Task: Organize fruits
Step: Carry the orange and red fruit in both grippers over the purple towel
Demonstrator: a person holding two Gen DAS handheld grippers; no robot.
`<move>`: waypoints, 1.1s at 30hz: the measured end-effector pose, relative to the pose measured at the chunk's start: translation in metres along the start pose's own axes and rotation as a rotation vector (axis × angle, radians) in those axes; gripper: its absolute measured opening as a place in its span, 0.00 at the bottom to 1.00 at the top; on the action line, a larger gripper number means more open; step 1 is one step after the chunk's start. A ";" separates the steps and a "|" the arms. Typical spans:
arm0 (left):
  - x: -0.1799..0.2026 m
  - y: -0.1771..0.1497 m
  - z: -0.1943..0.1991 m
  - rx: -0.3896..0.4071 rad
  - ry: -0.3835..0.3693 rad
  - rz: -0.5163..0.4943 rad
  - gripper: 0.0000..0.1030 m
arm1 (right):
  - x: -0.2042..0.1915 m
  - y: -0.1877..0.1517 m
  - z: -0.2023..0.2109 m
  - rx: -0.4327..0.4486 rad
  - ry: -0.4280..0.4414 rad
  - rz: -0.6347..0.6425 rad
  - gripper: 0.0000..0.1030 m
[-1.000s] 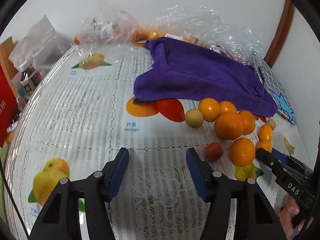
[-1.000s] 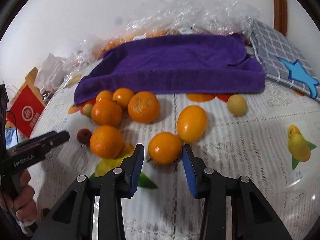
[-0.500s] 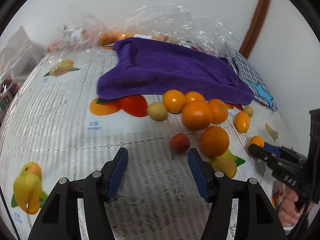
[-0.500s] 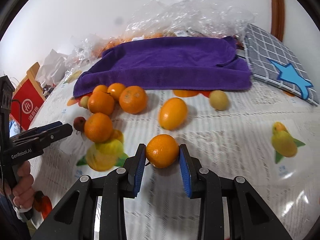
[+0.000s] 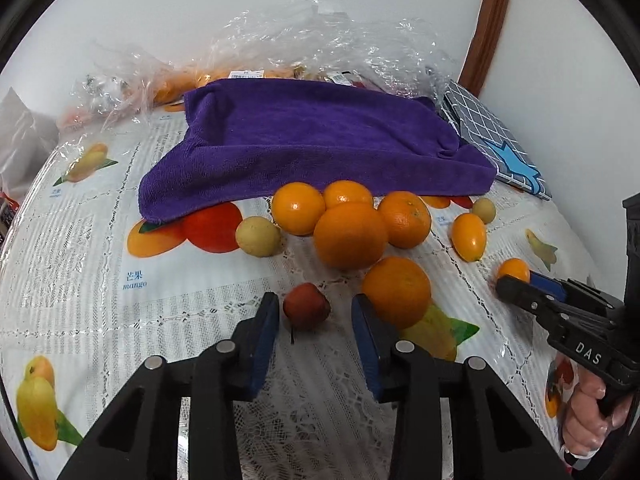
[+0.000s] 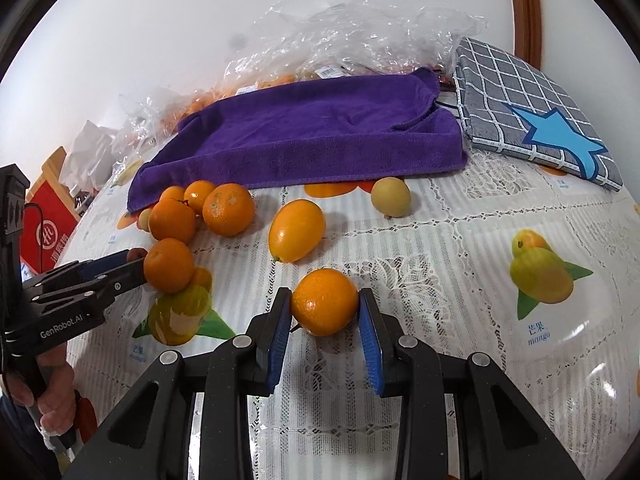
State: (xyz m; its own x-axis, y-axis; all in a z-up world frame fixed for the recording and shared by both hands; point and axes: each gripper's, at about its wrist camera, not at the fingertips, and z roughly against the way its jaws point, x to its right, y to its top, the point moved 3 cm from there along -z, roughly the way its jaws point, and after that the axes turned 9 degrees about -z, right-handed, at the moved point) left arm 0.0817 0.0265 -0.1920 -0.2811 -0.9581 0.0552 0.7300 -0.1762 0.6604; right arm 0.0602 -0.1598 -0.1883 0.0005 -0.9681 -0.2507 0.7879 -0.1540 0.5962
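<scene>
My left gripper is open, its blue pads on either side of a small red fruit on the tablecloth, without touching it. An orange sits just right of its right finger. My right gripper is shut on a small orange, pads against both its sides; it also shows in the left wrist view. Several oranges cluster ahead, with an oval kumquat-like fruit and a pale round fruit.
A purple towel lies behind the fruit. Clear plastic bags with more fruit line the wall. A grey checked cloth with a blue star is at the back right. A red box stands off the left edge.
My left gripper has moved forward and right until the red fruit sits between its pads. My right gripper has closed on the small orange.
</scene>
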 end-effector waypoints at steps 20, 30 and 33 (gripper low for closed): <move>-0.024 0.005 0.028 0.026 0.013 0.099 0.22 | -0.010 0.009 0.012 0.001 0.048 0.048 0.32; -0.047 0.087 0.058 0.152 0.075 0.126 0.21 | -0.025 0.091 0.043 0.126 0.050 0.100 0.32; -0.055 0.122 0.061 0.187 0.074 0.135 0.21 | -0.031 0.130 0.042 0.151 0.042 0.107 0.32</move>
State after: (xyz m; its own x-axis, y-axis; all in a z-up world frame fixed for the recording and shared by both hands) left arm 0.1477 0.0714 -0.0690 -0.1369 -0.9853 0.1021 0.6282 -0.0067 0.7780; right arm 0.1364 -0.1581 -0.0711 0.1073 -0.9718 -0.2098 0.6808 -0.0820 0.7279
